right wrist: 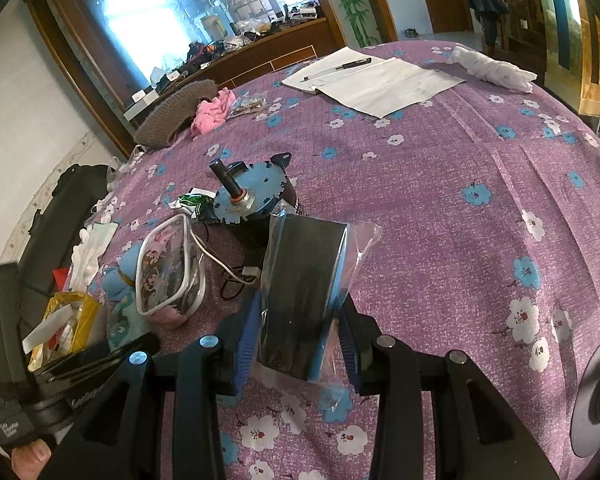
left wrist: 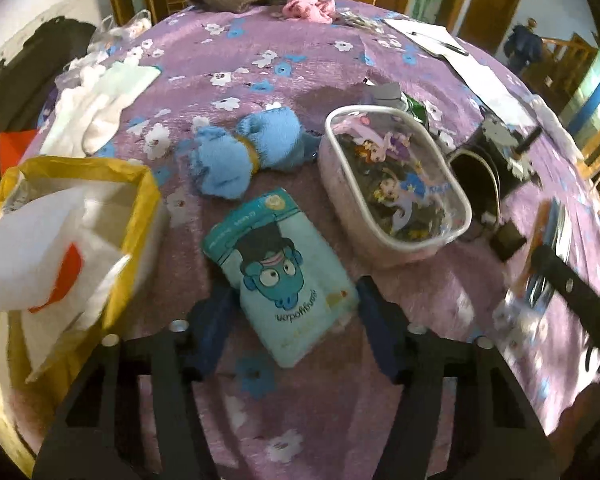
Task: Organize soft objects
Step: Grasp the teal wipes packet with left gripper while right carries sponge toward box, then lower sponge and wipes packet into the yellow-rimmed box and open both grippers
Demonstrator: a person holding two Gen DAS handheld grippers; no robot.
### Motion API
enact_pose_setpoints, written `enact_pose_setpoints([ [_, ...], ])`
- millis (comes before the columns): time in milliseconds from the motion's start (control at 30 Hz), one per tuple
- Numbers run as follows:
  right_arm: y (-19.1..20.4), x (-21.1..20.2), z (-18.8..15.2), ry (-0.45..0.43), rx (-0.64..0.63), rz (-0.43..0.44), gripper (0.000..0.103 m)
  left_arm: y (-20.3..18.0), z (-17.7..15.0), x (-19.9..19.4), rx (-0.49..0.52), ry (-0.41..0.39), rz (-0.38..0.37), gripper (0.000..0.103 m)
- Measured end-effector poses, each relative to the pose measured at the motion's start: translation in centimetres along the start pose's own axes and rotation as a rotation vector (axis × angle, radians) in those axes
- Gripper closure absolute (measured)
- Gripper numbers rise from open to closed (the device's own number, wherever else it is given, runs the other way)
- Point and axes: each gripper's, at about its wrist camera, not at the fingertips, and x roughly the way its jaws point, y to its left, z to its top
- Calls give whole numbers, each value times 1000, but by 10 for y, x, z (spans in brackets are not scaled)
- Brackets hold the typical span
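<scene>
While the right claw (right wrist: 296, 332) clamps a bagged sponge (right wrist: 300, 296) (dark), the left claw (left wrist: 292, 316) straddles a tissue pack (left wrist: 284, 276).

A purple cloth with white and blue flowers (right wrist: 440, 184) covers the whole surface. Lying on it — a teal tissue pack with a cartoon face (left wrist: 284, 276), a blue plush toy (left wrist: 246, 152), a clear zip pouch with cartoon figures (left wrist: 396, 184), a yellow-rimmed bag (left wrist: 100, 176) at the left edge, and a small blue-faced motor (right wrist: 252, 196). Farther back lie white paper sheets (right wrist: 384, 80) with a pen (right wrist: 348, 66) on them, a pink cloth (right wrist: 212, 114) beside a brown knitted piece (right wrist: 172, 116), and white gloves (left wrist: 96, 112).
</scene>
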Motion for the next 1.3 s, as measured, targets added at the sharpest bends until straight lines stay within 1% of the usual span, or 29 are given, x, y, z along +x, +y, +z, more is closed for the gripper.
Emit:
enact_pose_setpoints([
  [100,0,0,0,-1,-1,0,66,5,-12,-9,15,1,-33,53],
  [200,0,0,0,-1,-1,-2,66,3,-32,-22,39,5,-79,54],
  [300,0,0,0,-1,-1,-7,66,3,-54,-37,34,10,-168,54],
  [333,0,0,0,-3,-1,-7,66,1,-61,-45,39,-4,-192,54],
  [500,-3,-7,0,-44,17,-5,66,-4,-72,-71,44,-75,-233,54],
  [567,-5,-14,1,-81,28,13,66,-2,-71,-79,28,-90,-258,54],
  [633,-6,-24,2,-128,35,52,66,1,-70,-88,11,-106,-277,54],
  [767,0,-42,0,-216,5,158,66,14,-70,-102,-33,-111,-333,54],
  [833,8,-45,0,-225,-32,212,66,22,-72,-115,-63,-108,-369,55],
  [867,12,-44,-1,-214,-53,248,66,25,-74,-124,-64,-124,-384,55],
  [900,17,-42,-2,-191,-71,302,66,28,-76,-134,-59,-145,-387,55],
  [933,21,-41,-3,-175,-88,333,66,30,-77,-144,-50,-169,-375,54],
  [967,26,-40,-4,-164,-107,352,66,34,-78,-154,-44,-191,-360,54],
  [1033,42,-41,-9,-131,-154,373,67,45,-79,-166,-52,-213,-354,54],
  [1100,58,-44,-15,-90,-182,408,67,59,-78,-172,-82,-223,-356,54],
  [1133,69,-48,-20,-70,-196,440,67,67,-78,-174,-97,-228,-360,54],
  [1200,88,-51,-28,-32,-229,461,67,80,-77,-178,-123,-239,-363,54],
  [1300,122,-48,-38,19,-278,495,67,100,-76,-186,-139,-269,-345,54],
])
